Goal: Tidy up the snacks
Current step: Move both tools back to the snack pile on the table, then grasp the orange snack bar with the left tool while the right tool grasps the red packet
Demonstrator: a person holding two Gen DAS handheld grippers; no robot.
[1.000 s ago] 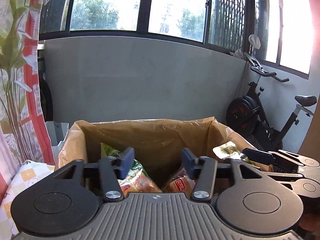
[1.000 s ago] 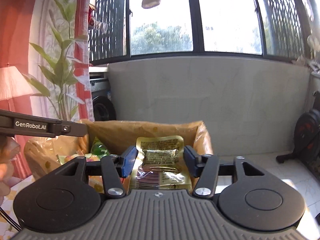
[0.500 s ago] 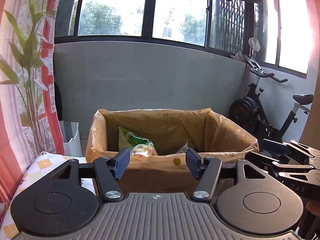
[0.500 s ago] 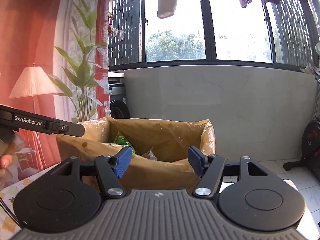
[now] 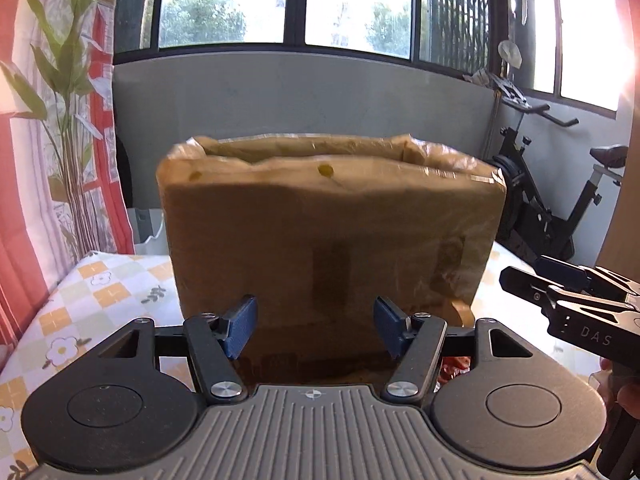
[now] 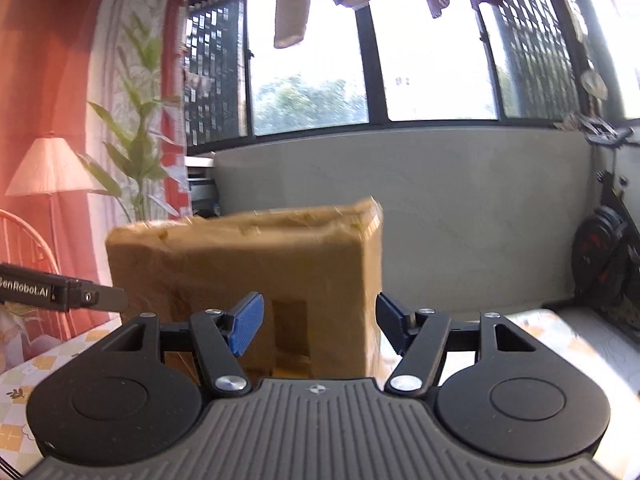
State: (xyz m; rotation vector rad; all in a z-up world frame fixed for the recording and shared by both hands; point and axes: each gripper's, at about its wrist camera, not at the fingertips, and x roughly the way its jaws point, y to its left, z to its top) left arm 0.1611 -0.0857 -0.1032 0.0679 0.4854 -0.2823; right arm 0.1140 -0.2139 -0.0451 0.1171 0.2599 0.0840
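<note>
Both grippers have pulled back and sunk low — the snack packs inside the box no longer show. The brown box [image 5: 328, 232] stands on the flowered tablecloth [image 5: 92, 296], just past the left gripper [image 5: 315, 326]. Its claws are apart, nothing between them. The right gripper [image 6: 318, 326] has just opened wider — empty too.

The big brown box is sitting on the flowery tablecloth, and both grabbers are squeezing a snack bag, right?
Not quite. The brown box does sit on the flowery tablecloth, but neither grabber holds a snack. The left wrist view shows the left gripper open with nothing between its blue pads, and the right wrist view shows the right gripper open and empty too.
</note>
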